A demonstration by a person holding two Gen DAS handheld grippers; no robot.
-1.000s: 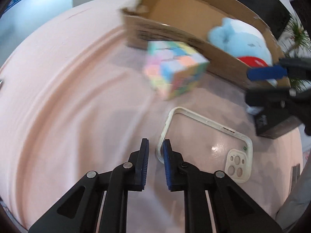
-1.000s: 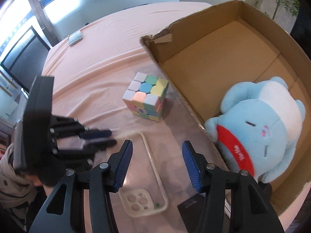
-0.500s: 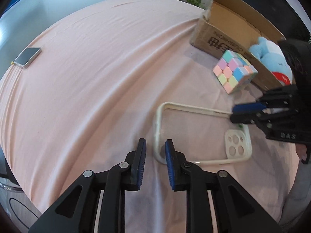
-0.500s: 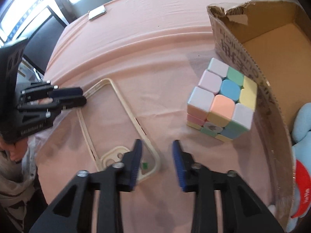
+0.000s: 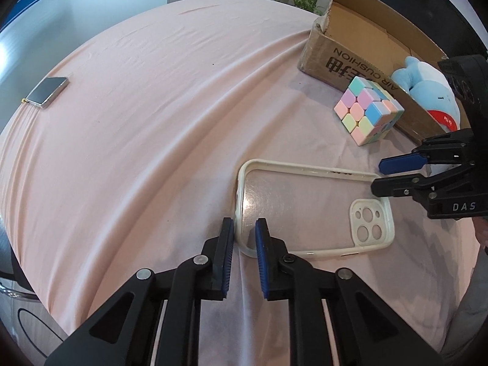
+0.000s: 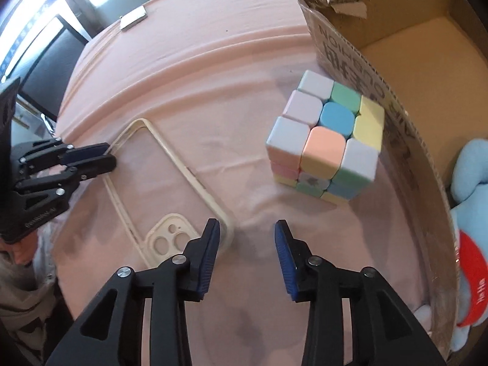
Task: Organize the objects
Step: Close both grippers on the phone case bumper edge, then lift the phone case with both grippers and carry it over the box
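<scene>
1. My right gripper (image 6: 247,256) has come down by the cube (image 6: 326,140), and its jaws just opened a bit again. Nothing is in them.
2. My left gripper (image 5: 245,250) is pinched on the case (image 5: 311,210) rim.
3. I should lift the case slowly, keep it flat, and carry it into the box (image 5: 360,45).

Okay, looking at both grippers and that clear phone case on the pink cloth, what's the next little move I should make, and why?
Probably lift the phone case a little with the left gripper, which is shut on its short edge. The right gripper has just been opening, with only cloth between its pads, its left pad beside the case's camera corner. Lifting would clear the cloth for carrying the case to the cardboard box.
</scene>
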